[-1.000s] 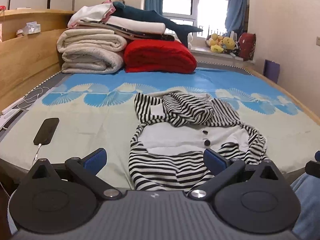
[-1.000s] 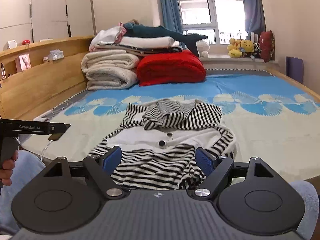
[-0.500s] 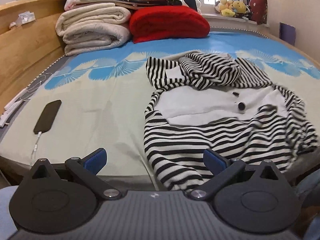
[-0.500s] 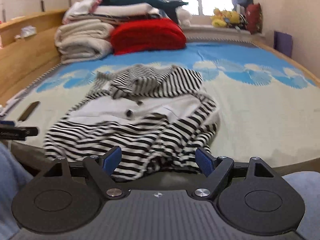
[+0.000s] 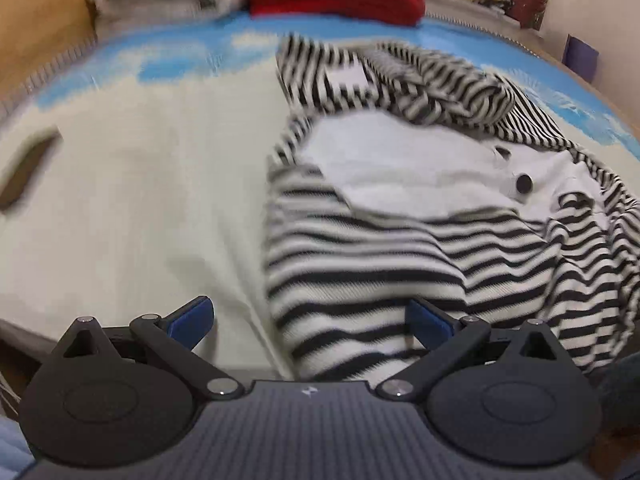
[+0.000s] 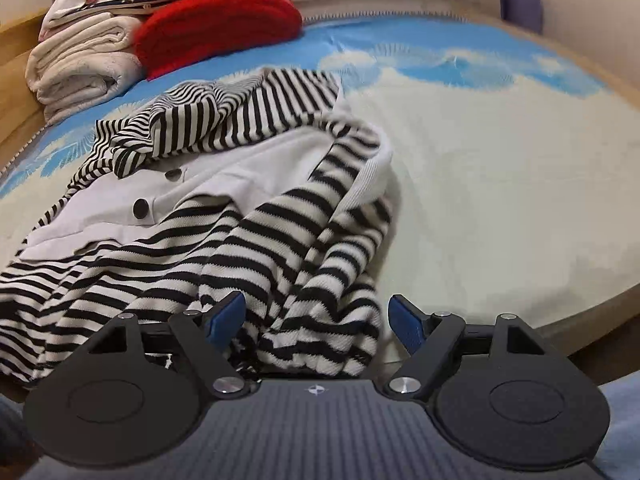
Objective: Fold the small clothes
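Claws (image 5: 308,320) lower, nearer striped garment (image 6: 224,220) now.

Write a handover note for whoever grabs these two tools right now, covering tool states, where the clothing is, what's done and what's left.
Left tool: open, holding nothing, low over the near left hem of the striped garment.
Right tool: open, holding nothing, over the near right hem of the same garment.
Garment: lies rumpled and unfolded on the bed, hood bunched at the far end, near hem at the bed's near edge.
Beside it: a dark phone on the bed to the left; stacked blankets at the far end.
Done: nothing folded yet.
Left: grasp the hem corners, flatten the garment, fold it.
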